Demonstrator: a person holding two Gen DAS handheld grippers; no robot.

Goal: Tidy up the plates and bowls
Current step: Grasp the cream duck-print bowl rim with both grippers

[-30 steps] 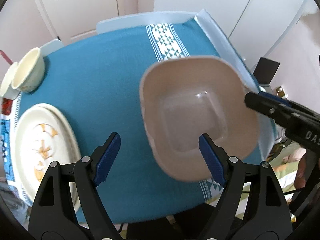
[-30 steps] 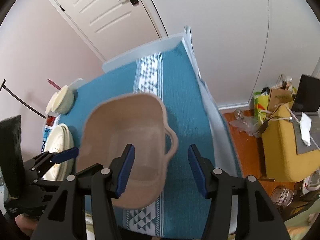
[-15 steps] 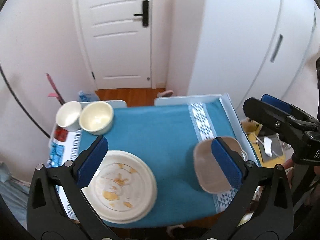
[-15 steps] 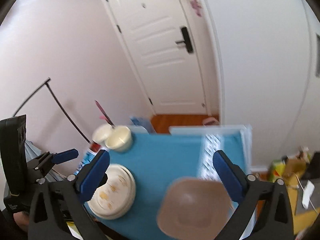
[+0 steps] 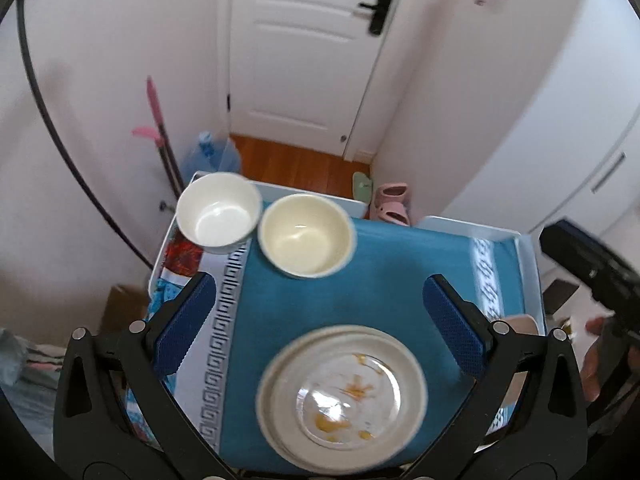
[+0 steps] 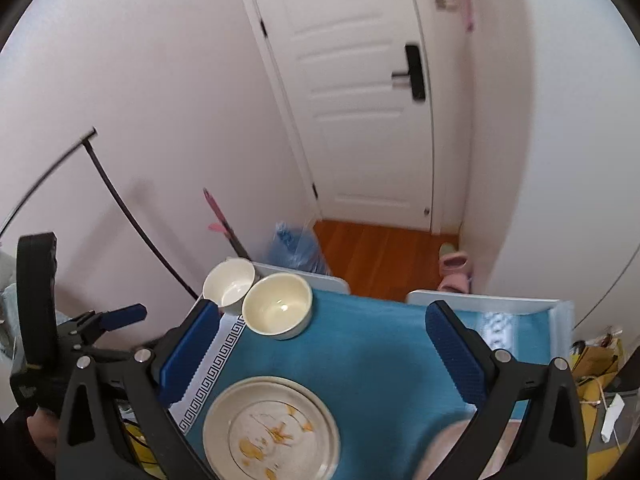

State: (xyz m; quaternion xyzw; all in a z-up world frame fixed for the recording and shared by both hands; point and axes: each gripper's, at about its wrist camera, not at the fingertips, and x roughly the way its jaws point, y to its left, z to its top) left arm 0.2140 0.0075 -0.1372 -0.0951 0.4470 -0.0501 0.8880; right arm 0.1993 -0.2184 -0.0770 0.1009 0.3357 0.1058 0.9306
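Note:
A round plate (image 5: 342, 396) with orange sauce stains lies at the near edge of the blue-clothed table (image 5: 384, 272); it also shows in the right wrist view (image 6: 272, 428). A white bowl (image 5: 219, 213) and a cream bowl (image 5: 306, 241) stand side by side at the far left corner. A beige square bowl (image 5: 520, 325) sits at the right edge, mostly hidden behind a finger; in the right wrist view it (image 6: 444, 456) is a blur at the bottom. My left gripper (image 5: 320, 322) and right gripper (image 6: 320, 350) are both wide open, empty, and high above the table.
A white door (image 5: 316, 40) and wooden floor lie beyond the table. A blue water bottle (image 5: 210, 156), a pink-handled mop (image 5: 158, 120) and pink slippers (image 5: 392, 200) are on the floor behind. A yellow item (image 6: 600, 380) is to the right.
Both grippers have risen well above the table and swung left; the view has shifted from the beige bowl to the plate and the two round bowls. The beige bowl stays on the table.

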